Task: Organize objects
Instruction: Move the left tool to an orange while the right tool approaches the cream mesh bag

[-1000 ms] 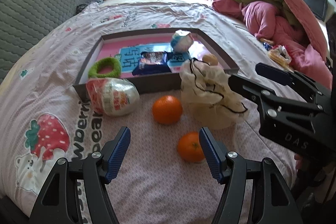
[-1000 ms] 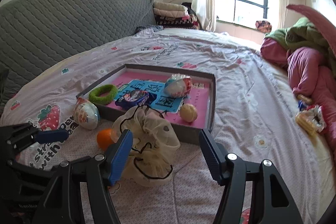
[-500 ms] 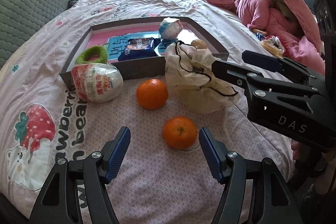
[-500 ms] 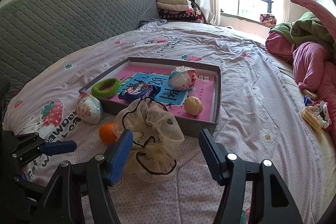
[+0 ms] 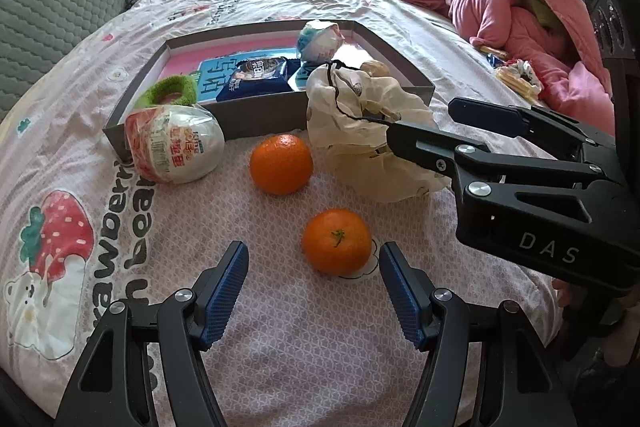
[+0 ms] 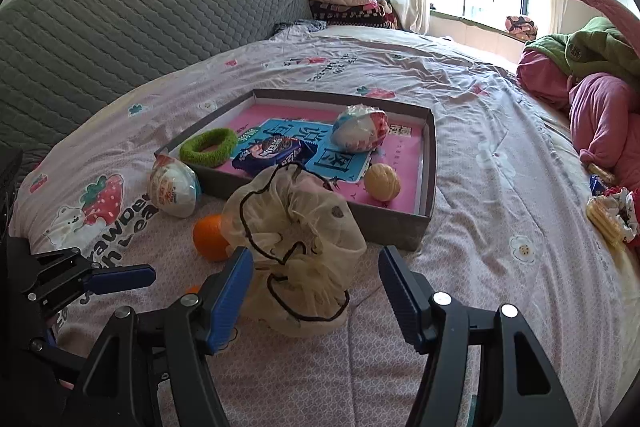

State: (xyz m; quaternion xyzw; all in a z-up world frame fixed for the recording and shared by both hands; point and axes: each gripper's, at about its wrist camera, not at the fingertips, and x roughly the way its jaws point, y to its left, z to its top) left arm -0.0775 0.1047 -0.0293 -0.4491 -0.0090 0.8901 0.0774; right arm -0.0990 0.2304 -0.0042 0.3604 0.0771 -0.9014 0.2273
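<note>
Spread wide and holding nothing on both sides: left gripper [image 5: 312, 291] low over the bedsheet with the near round orange tangerine [image 5: 337, 247] just ahead of its blue ribbed pads, nearer the right one; right gripper [image 6: 316, 291] straddling the crumpled cream mesh drawstring pouch [image 6: 296, 247], pads apart from the cloth. Likely to roll off on the soft sheet if nudged by one pad first, being smooth and round. Likely to collapse or slip if pinched on loose mesh, or snag by its black cord. Farther on, a second tangerine [image 5: 281, 163], a glossy foil-wrapped egg-shaped candy [image 5: 174, 145] against the wall of the shallow grey cardboard tray [image 5: 256, 125], and within it a fuzzy green ring [image 6: 208, 147] and blue snack packet [image 6: 272, 153].
</note>
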